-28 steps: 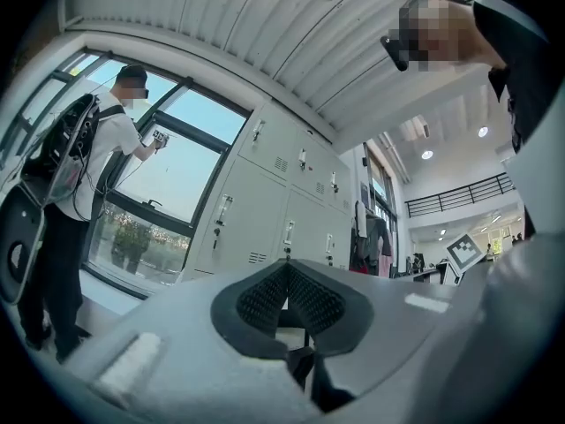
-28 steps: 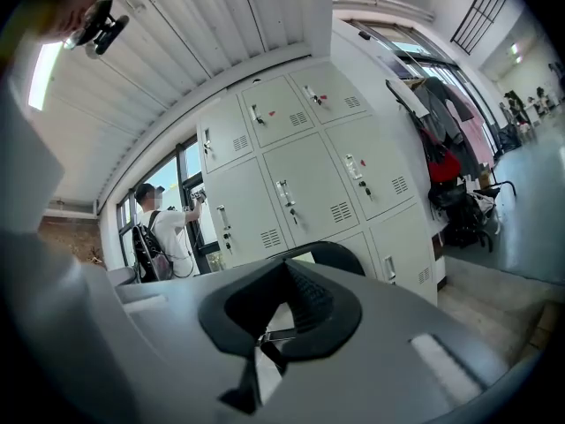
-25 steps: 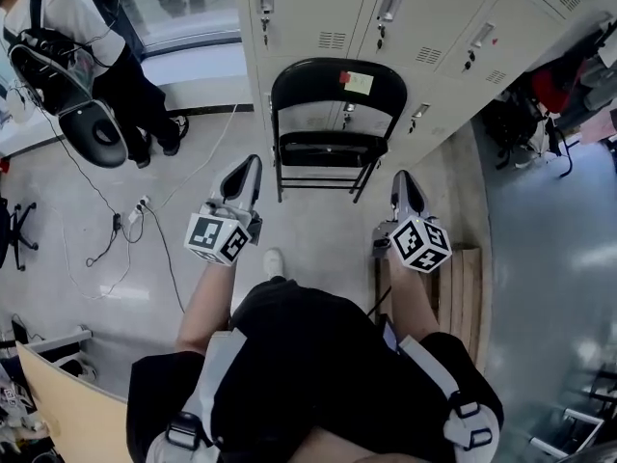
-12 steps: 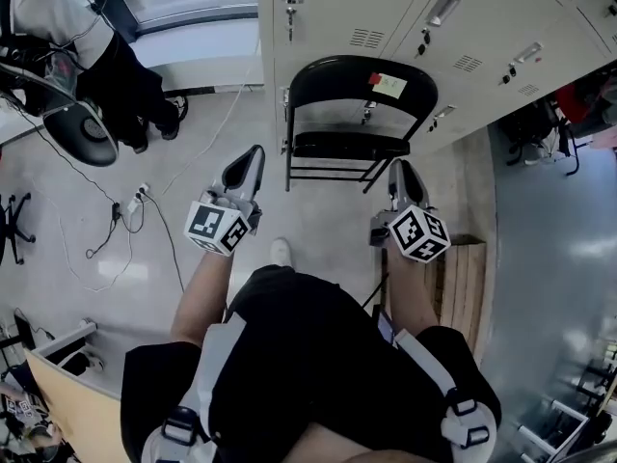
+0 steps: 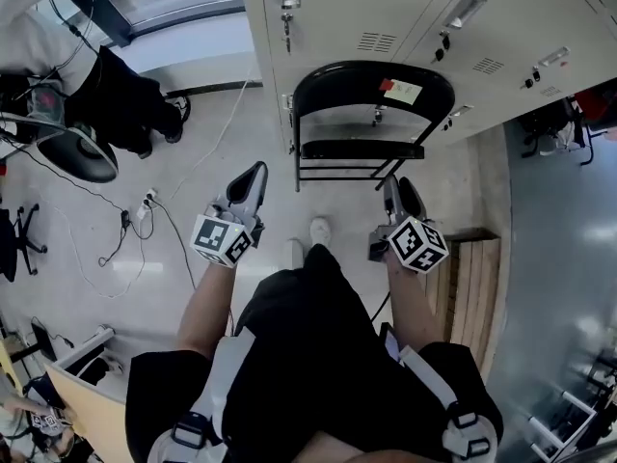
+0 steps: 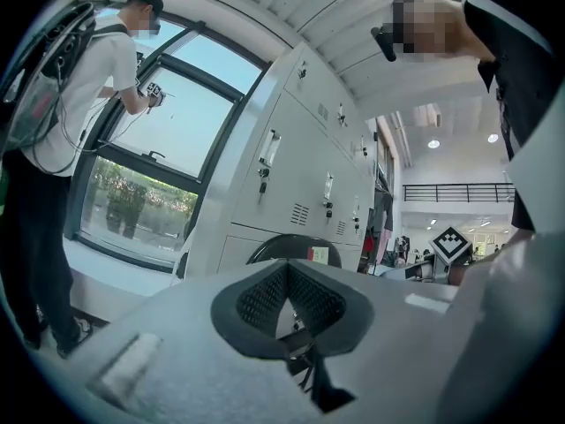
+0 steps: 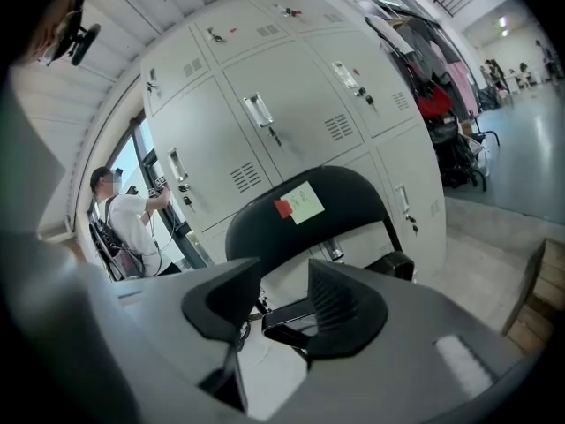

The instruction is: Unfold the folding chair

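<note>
A black folding chair (image 5: 371, 114) stands against the grey lockers, its seat showing only as a narrow dark bar, with a red and a pale sticky note on the backrest. In the head view my left gripper (image 5: 254, 174) hangs short of the chair's left front leg, shut and empty. The right gripper (image 5: 395, 187) sits just before the right front leg. Its jaws have just been opening and stand apart with nothing between them. The right gripper view has the chair (image 7: 340, 203) beyond the parted right gripper (image 7: 282, 297). Past the closed left gripper (image 6: 287, 270), the chair (image 6: 281, 246) sits farther off.
Grey lockers (image 5: 386, 17) back the chair. A wooden pallet (image 5: 472, 287) lies on the floor at the right. Cables and a power strip (image 5: 140, 210) trail at the left, near an office chair (image 5: 82, 152) and another person (image 5: 116, 99). My shoe (image 5: 319, 230) is ahead.
The wearer has stepped toward the chair, and a shoe now shows in front. Both grippers have come closer to the chair's front legs. The right jaws show a small gap now.
</note>
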Demonstrator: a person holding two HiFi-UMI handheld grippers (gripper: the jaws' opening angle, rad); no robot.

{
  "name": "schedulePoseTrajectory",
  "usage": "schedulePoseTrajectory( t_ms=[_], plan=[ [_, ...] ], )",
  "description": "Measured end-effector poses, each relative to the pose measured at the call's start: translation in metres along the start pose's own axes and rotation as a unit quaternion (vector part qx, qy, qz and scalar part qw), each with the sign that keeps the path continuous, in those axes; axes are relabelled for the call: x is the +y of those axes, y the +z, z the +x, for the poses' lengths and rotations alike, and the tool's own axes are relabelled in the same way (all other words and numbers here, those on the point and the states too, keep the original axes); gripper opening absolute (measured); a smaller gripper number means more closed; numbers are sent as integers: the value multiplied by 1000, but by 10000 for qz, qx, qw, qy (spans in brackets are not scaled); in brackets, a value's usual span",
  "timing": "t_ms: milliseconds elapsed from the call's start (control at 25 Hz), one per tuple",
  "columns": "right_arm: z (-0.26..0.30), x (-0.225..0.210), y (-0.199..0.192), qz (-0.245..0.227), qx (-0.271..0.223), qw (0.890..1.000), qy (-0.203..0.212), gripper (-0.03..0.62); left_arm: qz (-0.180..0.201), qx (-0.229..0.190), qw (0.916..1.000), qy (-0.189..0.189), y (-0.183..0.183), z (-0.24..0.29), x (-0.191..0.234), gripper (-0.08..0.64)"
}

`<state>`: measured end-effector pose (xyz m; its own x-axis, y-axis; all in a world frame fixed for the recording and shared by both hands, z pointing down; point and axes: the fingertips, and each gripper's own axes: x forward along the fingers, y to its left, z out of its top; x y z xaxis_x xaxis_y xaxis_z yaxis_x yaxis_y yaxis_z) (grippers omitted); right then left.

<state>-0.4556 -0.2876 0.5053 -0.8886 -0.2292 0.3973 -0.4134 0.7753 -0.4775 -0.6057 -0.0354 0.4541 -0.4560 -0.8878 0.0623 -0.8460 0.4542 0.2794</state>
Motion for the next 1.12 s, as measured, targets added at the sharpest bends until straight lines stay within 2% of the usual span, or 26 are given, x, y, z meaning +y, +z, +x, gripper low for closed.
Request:
schedulePoseTrajectory(
  t_ms=[200, 440, 560, 720, 840, 920, 1000, 1120],
  plan=[
    [33, -27, -14, 468, 270, 9982, -269, 192, 105, 97, 9998, -105, -5, 52, 9, 3],
    [62, -65, -33, 1220, 444, 9892, -684, 196, 309, 429, 9984, -210, -12, 120, 30, 141],
    [76, -74, -40, 1281, 554, 9872, -768, 207, 432, 673, 9963, -301, -22, 147, 39, 188],
    [90, -86, -44, 1289, 669, 9862, -797, 212, 526, 904, 9942, -253, -39, 168, 53, 211],
    [95, -91, -48, 1204, 791, 9866, -762, 212, 492, 1096, 9925, -203, -49, 178, 65, 289],
    [98, -96, -53, 1224, 852, 9858, -770, 212, 592, 1314, 9890, -334, -58, 187, 67, 313],
    [101, -104, -57, 1278, 879, 9847, -795, 212, 689, 1521, 9846, -516, -65, 196, 65, 318],
    [103, -106, -63, 1238, 988, 9837, -856, 221, 585, 1605, 9835, -596, -69, 207, 61, 318]
  ],
)
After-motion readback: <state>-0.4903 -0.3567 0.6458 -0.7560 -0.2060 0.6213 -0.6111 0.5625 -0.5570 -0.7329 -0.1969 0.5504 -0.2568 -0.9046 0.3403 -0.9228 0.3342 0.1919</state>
